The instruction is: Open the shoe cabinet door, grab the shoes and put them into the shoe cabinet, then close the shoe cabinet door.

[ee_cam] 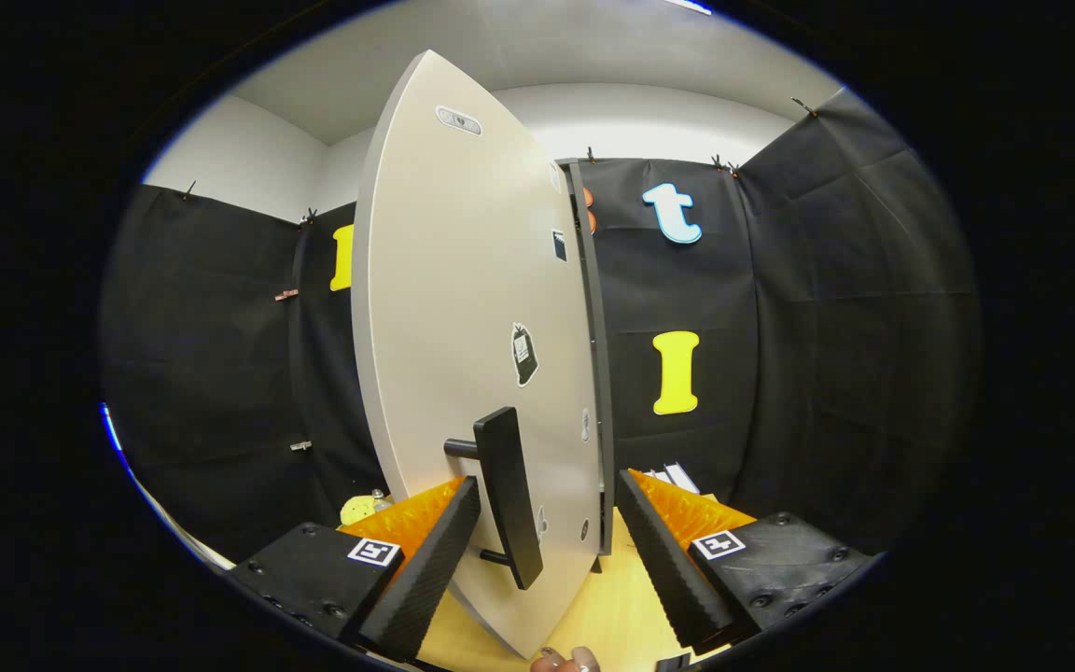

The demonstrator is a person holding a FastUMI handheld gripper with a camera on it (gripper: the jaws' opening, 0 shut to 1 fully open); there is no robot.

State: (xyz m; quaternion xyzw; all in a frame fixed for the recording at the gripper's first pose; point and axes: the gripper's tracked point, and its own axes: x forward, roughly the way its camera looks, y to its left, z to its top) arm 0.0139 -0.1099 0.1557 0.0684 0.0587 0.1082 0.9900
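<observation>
Shoe cabinet door point(463, 308) stands swung out edge-on, its dark bar handle point(509, 495) between the claw point(547, 551) fingers, which are spread apart and not pressing on it. Cabinet frame point(598, 373) just behind. Judged: opening step in hand or nearly done; shoes and closing remain. Light wooden tabletop point(612, 607) below.
</observation>
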